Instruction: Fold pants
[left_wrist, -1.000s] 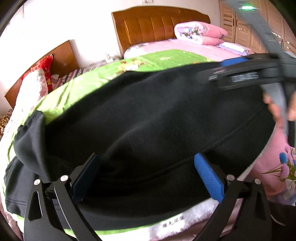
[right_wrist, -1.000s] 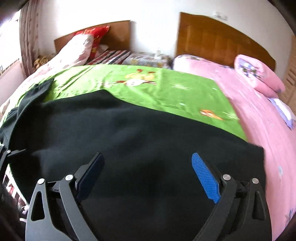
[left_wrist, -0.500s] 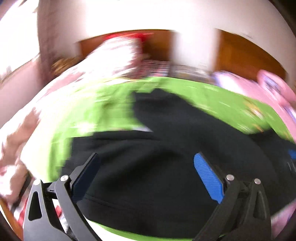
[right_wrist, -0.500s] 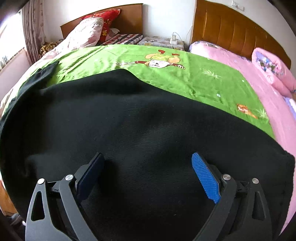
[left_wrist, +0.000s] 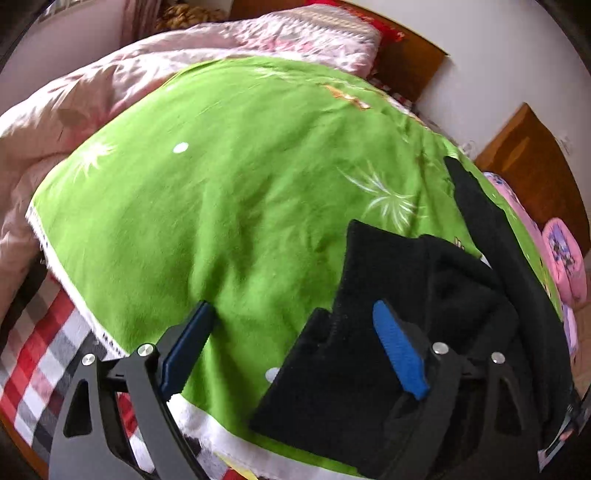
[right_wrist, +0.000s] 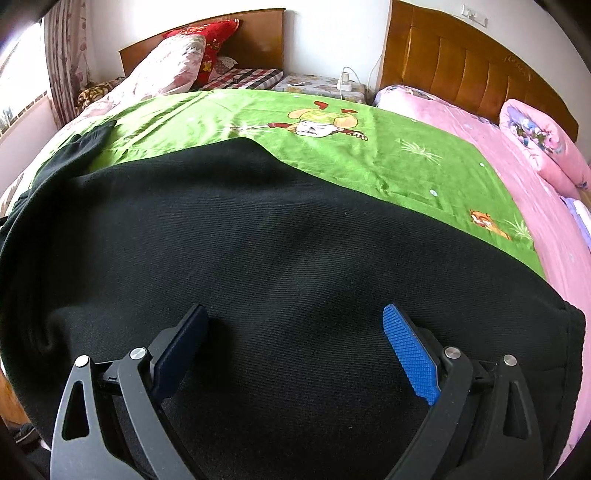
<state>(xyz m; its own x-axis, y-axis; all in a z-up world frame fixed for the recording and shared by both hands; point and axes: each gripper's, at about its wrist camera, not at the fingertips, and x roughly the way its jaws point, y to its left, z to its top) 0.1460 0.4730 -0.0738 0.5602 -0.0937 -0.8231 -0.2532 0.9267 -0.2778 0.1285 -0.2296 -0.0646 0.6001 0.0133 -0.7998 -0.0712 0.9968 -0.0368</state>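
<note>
Black pants (right_wrist: 266, 251) lie spread across a green blanket (right_wrist: 388, 155) on the bed. My right gripper (right_wrist: 293, 328) is open and empty just above the broad black cloth. In the left wrist view the pants' leg end (left_wrist: 354, 354) lies bunched at the right, with a long black strip (left_wrist: 491, 229) running back. My left gripper (left_wrist: 291, 332) is open and empty, low over the green blanket (left_wrist: 221, 184), its right finger over the leg end's edge.
A pink quilt (left_wrist: 74, 107) lies left of the green blanket, with a red checked sheet (left_wrist: 33, 354) at the bed's near edge. A pink bed (right_wrist: 524, 184) with a rolled quilt (right_wrist: 539, 140) is on the right. Wooden headboards (right_wrist: 461, 66) stand at the wall.
My left gripper has swung left, away from the wide black cloth to the leg end over the green blanket. My right gripper has moved closer over the pants. Both stayed open.
</note>
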